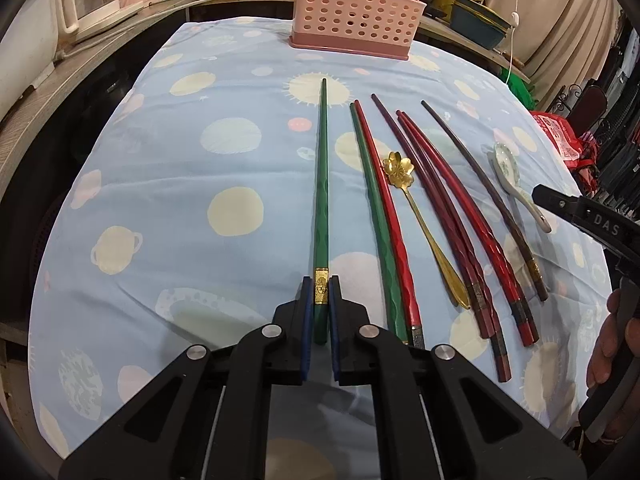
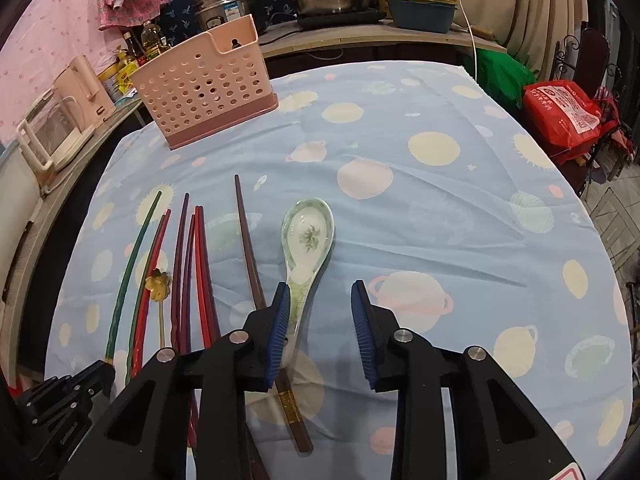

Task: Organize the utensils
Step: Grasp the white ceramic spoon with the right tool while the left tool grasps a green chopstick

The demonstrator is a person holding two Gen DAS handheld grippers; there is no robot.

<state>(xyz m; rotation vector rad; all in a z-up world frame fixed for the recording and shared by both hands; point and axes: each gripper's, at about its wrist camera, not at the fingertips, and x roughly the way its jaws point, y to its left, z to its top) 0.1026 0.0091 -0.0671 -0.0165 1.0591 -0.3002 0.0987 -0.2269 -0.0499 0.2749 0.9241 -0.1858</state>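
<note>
The left wrist camera is sitting low behind the left claw [image 1: 321, 286], looking forward along a green chopstick [image 1: 322, 184] toward the pink basket [image 1: 352, 8] at the far edge of the counter [image 1: 160, 168]. The right wrist camera is riding behind the right claw [image 2: 320, 294], a little higher, facing the same far side, with the basket [image 2: 204, 84] off to its left. Both views are sharing the row of chopsticks, the gold spoon [image 1: 420, 216] and the white spoon [image 2: 306, 240]. Each camera is also catching the other claw at its frame edge.
</note>
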